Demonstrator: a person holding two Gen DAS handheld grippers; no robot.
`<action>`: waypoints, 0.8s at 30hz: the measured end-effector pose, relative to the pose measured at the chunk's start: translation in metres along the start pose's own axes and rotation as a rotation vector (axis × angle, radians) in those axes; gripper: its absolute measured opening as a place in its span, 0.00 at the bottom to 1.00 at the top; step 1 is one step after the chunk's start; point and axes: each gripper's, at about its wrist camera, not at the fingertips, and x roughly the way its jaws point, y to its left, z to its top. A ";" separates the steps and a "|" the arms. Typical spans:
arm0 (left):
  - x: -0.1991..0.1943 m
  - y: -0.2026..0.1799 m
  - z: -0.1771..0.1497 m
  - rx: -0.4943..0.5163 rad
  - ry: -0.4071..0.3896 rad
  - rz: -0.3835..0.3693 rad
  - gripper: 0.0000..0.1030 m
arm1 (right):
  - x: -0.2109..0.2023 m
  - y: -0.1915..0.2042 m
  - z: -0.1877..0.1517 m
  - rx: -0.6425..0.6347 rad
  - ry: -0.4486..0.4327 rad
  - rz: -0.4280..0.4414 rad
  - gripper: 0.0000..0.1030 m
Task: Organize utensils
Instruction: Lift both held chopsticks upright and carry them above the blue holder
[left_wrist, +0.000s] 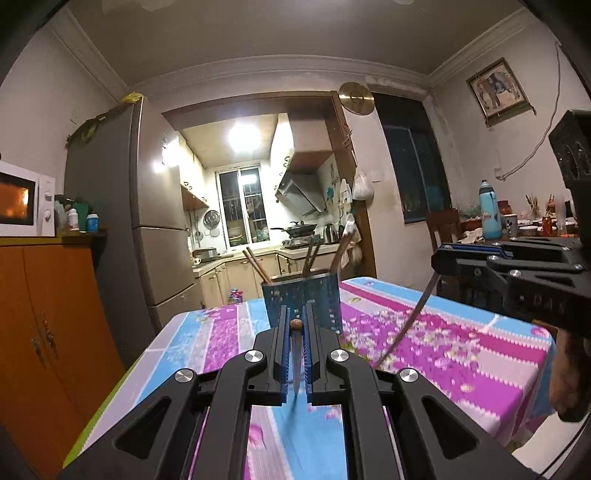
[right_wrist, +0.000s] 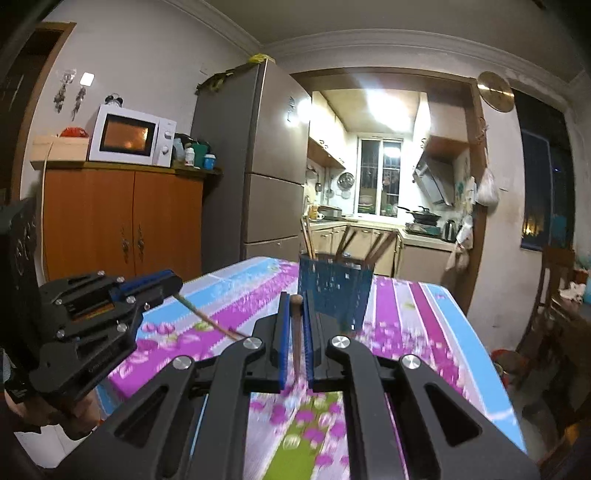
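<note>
The left gripper has its jaws clenched on a chopstick whose long axis runs steeply down toward the bench, butt end up between the jaws. The right gripper likewise pinches a second chopstick, hanging tip-down. Both tips blur out against the floral cloth. Beyond stands a blue utensil holder with more chopsticks leaning inside.

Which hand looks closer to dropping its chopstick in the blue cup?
Probably the right gripper: its chopstick sits nearer the blue cup. Close call; the left gripper also faces it.
</note>
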 end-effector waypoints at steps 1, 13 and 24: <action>0.006 0.003 0.006 -0.006 0.011 -0.011 0.08 | 0.005 -0.004 0.007 -0.002 0.012 0.008 0.05; 0.070 0.056 0.064 -0.093 0.146 -0.068 0.08 | 0.043 -0.039 0.035 0.064 0.077 0.049 0.05; 0.091 0.070 0.083 -0.128 0.172 -0.088 0.08 | 0.054 -0.049 0.057 0.099 0.112 0.075 0.05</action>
